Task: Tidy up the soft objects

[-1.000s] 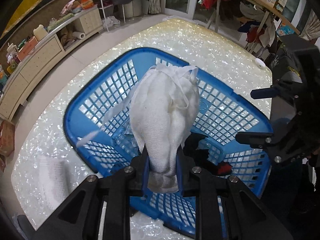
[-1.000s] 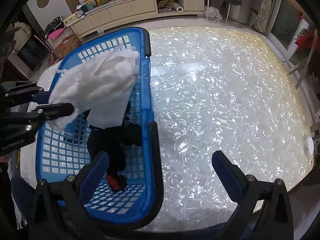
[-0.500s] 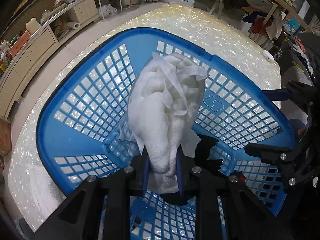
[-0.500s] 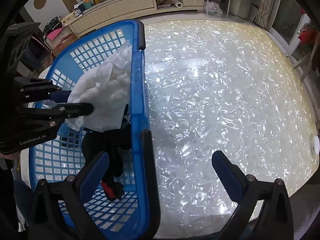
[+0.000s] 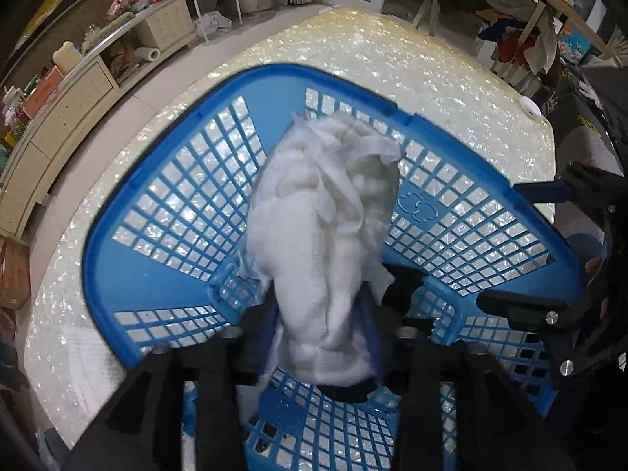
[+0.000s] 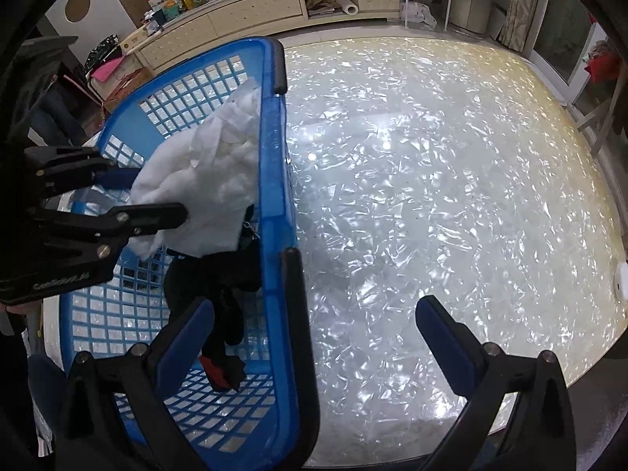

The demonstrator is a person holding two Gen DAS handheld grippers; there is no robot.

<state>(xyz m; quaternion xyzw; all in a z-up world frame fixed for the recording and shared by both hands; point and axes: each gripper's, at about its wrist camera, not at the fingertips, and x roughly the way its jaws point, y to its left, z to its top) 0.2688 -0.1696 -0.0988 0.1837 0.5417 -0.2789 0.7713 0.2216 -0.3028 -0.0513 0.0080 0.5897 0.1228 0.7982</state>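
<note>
Shimmering mother-of-pearl patterning covers the round tabletop (image 6: 431, 196), with cream cabinets and cluttered shelves along the far wall. On the tabletop's left part, as the right wrist view has it, stands a blue lattice basket (image 5: 188, 212), its rim just beside the right gripper's (image 6: 314, 337) left finger. That gripper hangs over the rim with its fingers spread wide and nothing between them, one blue pad inside the basket and the other above bare tabletop. The left gripper (image 5: 318, 337) points steeply down into the basket, and a bunched white cloth (image 5: 325, 235) of gauzy, crumpled weave sits between its fingers. Its jaws have just been opening: in the left wrist view a gap shows between the cloth and the left pad, so the fingers stand apart and the cloth lies loose between them rather than pinched. The cloth's upper folds rest against the basket's far wall, close under the rim. Beneath and beside it, on the basket floor, lies a black garment (image 6: 219, 282) with a red patch at one end. A small white round object (image 5: 530, 106) sits near the tabletop's edge, well apart from the basket.
</note>
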